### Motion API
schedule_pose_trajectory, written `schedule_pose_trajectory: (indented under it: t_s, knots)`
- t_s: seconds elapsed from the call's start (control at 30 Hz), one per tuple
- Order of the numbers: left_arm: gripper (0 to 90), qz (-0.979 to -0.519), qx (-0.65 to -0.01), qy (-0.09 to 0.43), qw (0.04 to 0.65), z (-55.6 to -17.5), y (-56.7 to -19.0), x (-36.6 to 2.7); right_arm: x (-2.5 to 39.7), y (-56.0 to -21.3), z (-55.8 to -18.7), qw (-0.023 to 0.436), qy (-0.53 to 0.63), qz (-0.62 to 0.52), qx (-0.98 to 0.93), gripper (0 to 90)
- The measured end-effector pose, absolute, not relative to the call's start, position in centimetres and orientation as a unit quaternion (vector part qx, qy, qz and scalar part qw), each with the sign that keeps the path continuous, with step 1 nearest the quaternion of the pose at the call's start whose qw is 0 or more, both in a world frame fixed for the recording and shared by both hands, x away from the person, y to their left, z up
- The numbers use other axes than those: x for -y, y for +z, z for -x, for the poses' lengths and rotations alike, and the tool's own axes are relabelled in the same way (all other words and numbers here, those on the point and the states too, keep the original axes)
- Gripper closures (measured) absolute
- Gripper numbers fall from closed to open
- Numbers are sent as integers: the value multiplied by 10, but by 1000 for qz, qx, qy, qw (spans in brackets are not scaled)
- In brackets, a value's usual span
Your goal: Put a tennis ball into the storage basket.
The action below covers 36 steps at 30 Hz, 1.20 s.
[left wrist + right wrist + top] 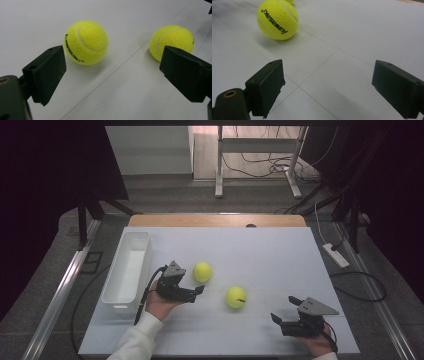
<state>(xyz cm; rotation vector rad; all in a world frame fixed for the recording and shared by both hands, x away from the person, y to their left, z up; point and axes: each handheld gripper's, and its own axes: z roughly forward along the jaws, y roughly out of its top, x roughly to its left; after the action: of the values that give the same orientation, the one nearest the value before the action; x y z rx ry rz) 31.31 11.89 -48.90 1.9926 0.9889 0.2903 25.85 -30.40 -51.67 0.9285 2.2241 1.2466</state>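
Two yellow tennis balls lie on the white table top. One ball rests just ahead of my left gripper, which is open with nothing between its jaws. The second ball lies to the right of that gripper, partly behind one jaw in the left gripper view. My right gripper stands open near the front right edge, a short way right of the second ball and pointing towards it.
A long white bin stands empty along the table's left edge, just left of my left hand. A wooden strip borders the far edge. Beyond the table are a desk frame and cables on the floor.
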Motion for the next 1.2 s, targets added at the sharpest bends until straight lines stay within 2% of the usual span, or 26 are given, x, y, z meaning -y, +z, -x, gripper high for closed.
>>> schedule_pose_trajectory:
  t_s: [0.37,1.2]
  knots:
    - [74,-808,-388,139,422,-324,-485,-112,305,-517,-259,212,448,-335,-801,104]
    - [69,-807,-411,119,407,-355,-495,-106,305,-518,-259,211,444,-333,-804,105]
